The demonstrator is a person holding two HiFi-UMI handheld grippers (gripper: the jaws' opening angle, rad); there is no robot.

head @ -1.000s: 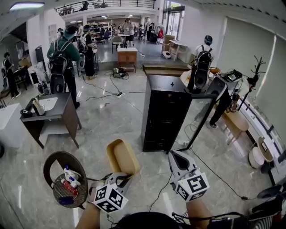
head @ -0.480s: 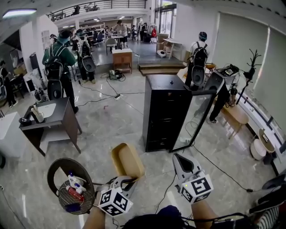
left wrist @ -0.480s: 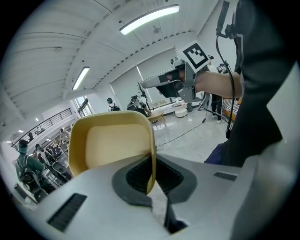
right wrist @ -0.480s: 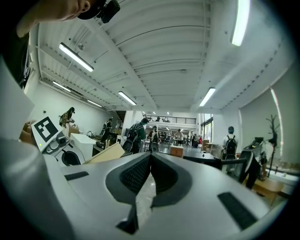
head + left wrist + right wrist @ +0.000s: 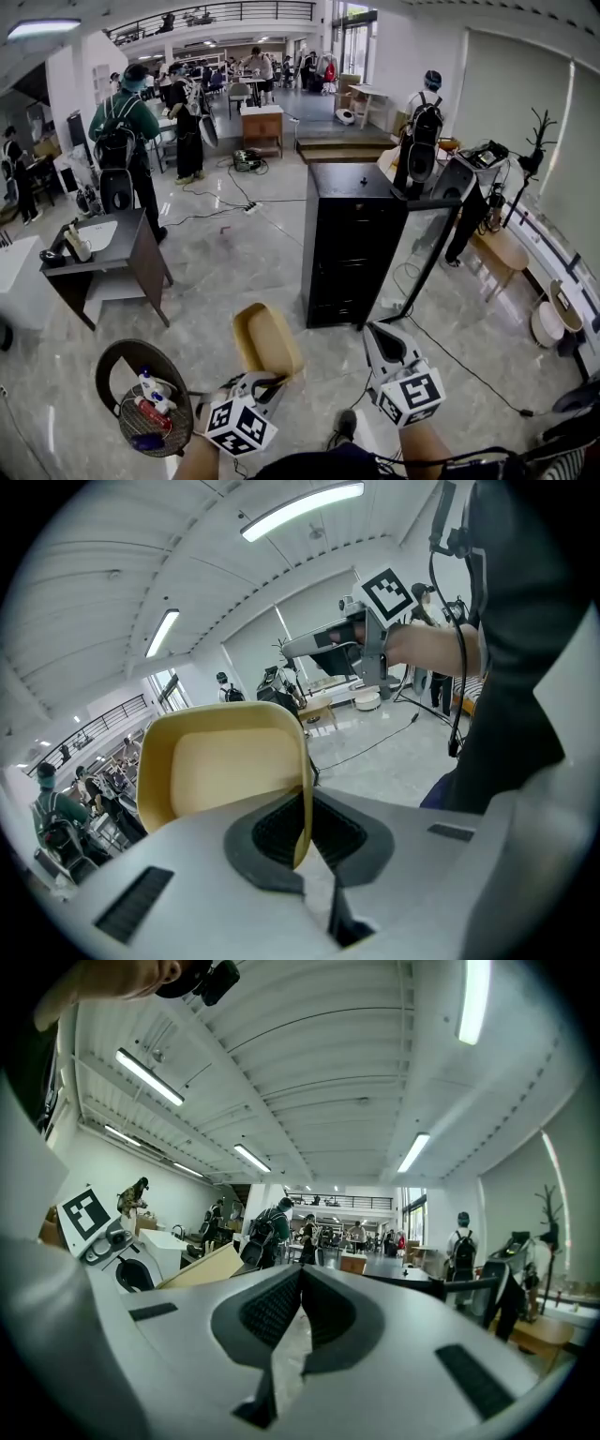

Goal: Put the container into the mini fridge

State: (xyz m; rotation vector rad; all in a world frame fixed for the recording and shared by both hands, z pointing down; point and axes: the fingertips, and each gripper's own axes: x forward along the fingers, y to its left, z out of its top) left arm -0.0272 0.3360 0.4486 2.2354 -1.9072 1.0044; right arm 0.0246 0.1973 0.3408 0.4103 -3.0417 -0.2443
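Note:
A tan plastic container (image 5: pixel 266 340) is held up at the bottom middle of the head view, my left gripper (image 5: pixel 264 380) shut on its near rim. In the left gripper view the container (image 5: pixel 223 766) fills the left middle, its wall pinched between the jaws. The black mini fridge (image 5: pixel 349 244) stands ahead, its glass door (image 5: pixel 412 251) swung open to the right. My right gripper (image 5: pixel 380 341) is held beside the container, jaws closed with nothing between them. From the right gripper view the container's edge (image 5: pixel 202 1267) shows at left.
A round wire basket (image 5: pixel 141 400) with bottles stands on the floor at lower left. A dark desk (image 5: pixel 111 248) sits to the left. Cables (image 5: pixel 469 375) trail over the tiled floor right of the fridge. Several people stand around the room.
The view has shifted slightly nearer the fridge. Both grippers and the container keep much the same place in the picture; the container stays gripped.

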